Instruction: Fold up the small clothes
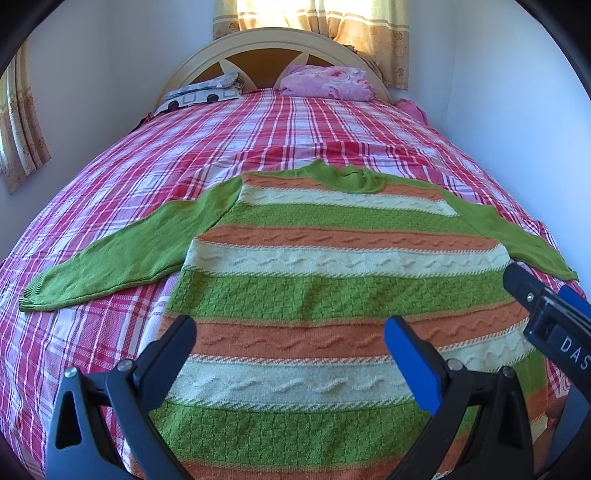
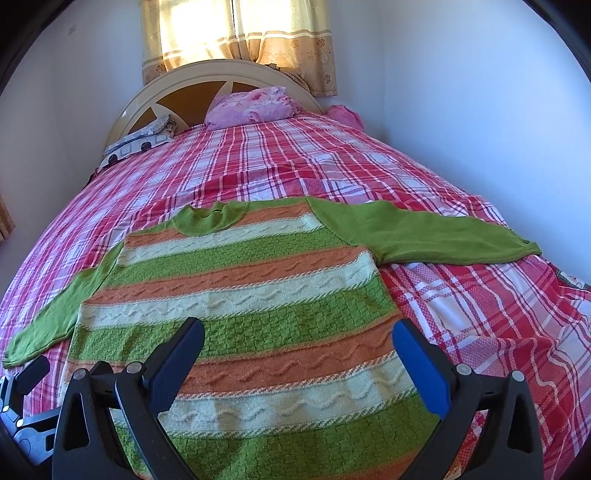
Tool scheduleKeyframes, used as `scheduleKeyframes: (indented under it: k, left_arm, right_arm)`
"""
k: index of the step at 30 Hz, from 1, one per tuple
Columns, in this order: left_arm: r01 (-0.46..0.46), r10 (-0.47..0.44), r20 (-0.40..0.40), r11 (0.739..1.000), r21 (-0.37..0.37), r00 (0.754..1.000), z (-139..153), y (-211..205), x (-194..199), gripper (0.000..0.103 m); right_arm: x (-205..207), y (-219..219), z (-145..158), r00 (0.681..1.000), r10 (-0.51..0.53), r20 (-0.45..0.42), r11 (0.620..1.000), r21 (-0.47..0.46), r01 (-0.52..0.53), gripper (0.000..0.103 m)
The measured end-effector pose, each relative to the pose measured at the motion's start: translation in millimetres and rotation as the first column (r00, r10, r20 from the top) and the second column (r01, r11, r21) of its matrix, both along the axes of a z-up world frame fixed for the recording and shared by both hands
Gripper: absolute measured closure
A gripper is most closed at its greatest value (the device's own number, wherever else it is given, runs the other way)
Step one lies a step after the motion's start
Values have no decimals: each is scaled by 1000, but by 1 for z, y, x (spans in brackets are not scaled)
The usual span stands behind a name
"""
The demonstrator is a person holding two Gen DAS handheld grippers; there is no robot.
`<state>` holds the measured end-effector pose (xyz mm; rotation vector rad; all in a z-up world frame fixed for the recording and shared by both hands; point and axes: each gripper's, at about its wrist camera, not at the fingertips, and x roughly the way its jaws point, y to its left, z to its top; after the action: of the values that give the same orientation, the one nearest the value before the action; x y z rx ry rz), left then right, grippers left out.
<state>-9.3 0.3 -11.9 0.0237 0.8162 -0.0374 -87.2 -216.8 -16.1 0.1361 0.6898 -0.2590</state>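
A small knitted sweater (image 1: 332, 266) with green, orange and cream stripes lies flat on the bed, collar away from me, both green sleeves spread outward. It also shows in the right wrist view (image 2: 258, 295). The left sleeve (image 1: 118, 258) and the right sleeve (image 2: 424, 232) lie on the bedspread. My left gripper (image 1: 291, 332) is open and empty above the sweater's lower part. My right gripper (image 2: 299, 339) is open and empty above the lower right part; it also shows at the right of the left wrist view (image 1: 535, 295).
The bed carries a red, pink and white plaid bedspread (image 1: 258, 129). A pink pillow (image 1: 328, 81) and a patterned pillow (image 1: 203, 92) lie against the headboard (image 1: 258, 40). White walls stand close on both sides; a curtained window (image 2: 236, 26) is behind.
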Motion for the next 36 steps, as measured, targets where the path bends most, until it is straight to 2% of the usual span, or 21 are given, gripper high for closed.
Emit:
scheduleKeyframes:
  k: [11, 14, 18, 21, 24, 26, 28, 32, 36]
  left_arm:
    - [-32, 32, 14, 999, 2, 999, -7, 6, 13, 0]
    - [-45, 45, 26, 999, 23, 999, -10, 7, 20, 0]
    - [-93, 88, 74, 994, 64, 993, -14, 13, 32, 0]
    - [-132, 124, 85, 987, 91, 989, -22, 19, 45, 0]
    - [-150, 146, 73, 987, 57, 987, -33, 27, 52, 0]
    - [-160, 159, 52, 987, 24, 986, -43, 32, 54, 0]
    - [-157, 157, 2, 988, 2, 988, -51, 34, 59, 0]
    - [-165, 165, -53, 986, 4, 985, -58, 34, 65, 0]
    - [-164, 162, -67, 986, -22, 984, -61, 37, 62, 0]
  right_arm:
    - [9, -36, 1, 996, -92, -8, 996, -13, 92, 1]
    - [10, -48, 3, 993, -114, 5, 993, -18, 114, 1]
    - [14, -67, 8, 988, -153, 19, 986, -68, 154, 1]
    - [23, -100, 5, 982, -185, 25, 979, -82, 187, 1]
    - [30, -142, 1, 974, -228, 12, 972, -61, 228, 1]
    - [31, -182, -3, 956, -293, 0, 956, -29, 293, 1]
    - [26, -230, -9, 929, -369, 0, 928, 46, 369, 3]
    - [25, -309, -21, 885, -463, -41, 867, 185, 462, 15]
    - [17, -379, -30, 822, -563, -90, 757, 343, 556, 18]
